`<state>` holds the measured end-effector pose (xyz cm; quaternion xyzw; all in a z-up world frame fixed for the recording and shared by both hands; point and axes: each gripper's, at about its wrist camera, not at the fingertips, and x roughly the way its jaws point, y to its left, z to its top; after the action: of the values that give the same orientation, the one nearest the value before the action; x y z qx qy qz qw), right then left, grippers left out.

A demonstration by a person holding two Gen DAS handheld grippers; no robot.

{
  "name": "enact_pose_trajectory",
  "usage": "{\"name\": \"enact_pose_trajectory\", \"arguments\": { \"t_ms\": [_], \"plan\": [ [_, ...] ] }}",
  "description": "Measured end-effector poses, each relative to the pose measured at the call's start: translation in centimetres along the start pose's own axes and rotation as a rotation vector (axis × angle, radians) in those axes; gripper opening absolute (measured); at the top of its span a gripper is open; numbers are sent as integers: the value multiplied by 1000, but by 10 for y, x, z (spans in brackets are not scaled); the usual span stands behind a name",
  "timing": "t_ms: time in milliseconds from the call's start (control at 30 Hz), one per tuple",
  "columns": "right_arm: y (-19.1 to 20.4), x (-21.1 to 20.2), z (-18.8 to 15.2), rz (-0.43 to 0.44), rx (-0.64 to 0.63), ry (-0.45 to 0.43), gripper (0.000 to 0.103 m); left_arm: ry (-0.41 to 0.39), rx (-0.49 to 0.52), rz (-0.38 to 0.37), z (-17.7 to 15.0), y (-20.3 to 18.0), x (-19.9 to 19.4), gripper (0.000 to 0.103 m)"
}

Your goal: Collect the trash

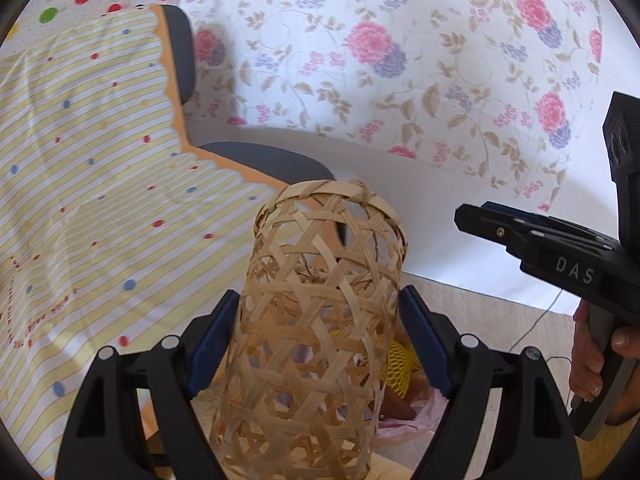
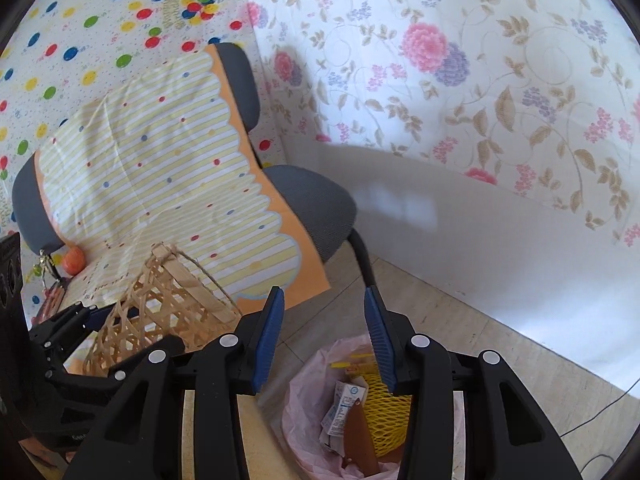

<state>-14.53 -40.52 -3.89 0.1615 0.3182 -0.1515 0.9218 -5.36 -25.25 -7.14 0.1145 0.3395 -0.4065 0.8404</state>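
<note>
My left gripper [image 1: 320,320] is shut on a woven bamboo basket [image 1: 320,320], held tipped on its side with its open mouth pointing away. The basket also shows at the lower left of the right wrist view [image 2: 160,308], held by the left gripper. Below it stands a trash bin lined with a pink bag [image 2: 304,396], holding a yellow foam net [image 2: 384,412], a crumpled paper wrapper [image 2: 344,404] and a brown piece. My right gripper [image 2: 324,320] is open and empty, above the bin. It also shows at the right of the left wrist view [image 1: 480,220].
A grey office chair [image 2: 316,204] draped with a yellow striped cloth [image 2: 160,184] stands behind the basket. An orange ball [image 2: 74,260] lies on the cloth. Floral sheets [image 2: 480,80] cover the wall. A cable [image 2: 600,412] runs on the tiled floor at right.
</note>
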Motion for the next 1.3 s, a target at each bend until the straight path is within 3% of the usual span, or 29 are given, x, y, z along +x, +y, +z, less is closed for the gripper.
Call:
{"name": "enact_pose_trajectory", "arguments": {
  "t_ms": [233,367,800,967,1200,1300],
  "plan": [
    [-44,-17,-1,-61,82,-40,44,-8,60,-93,11,-33,19,81],
    [-58,-20,-1,-69,104,-50,44,-30,74,-107,14,-40,25,96],
    [-23,-2,-9,-7,9,33,48,17,-67,98,4,17,11,96],
    [-1,-5,-11,1,-49,57,54,30,-84,118,4,27,-3,96],
    [41,-20,-2,42,-142,43,86,39,-160,201,2,54,-46,96],
    [64,-29,6,87,-185,29,88,32,-183,264,-2,66,-72,96]
  ]
}}
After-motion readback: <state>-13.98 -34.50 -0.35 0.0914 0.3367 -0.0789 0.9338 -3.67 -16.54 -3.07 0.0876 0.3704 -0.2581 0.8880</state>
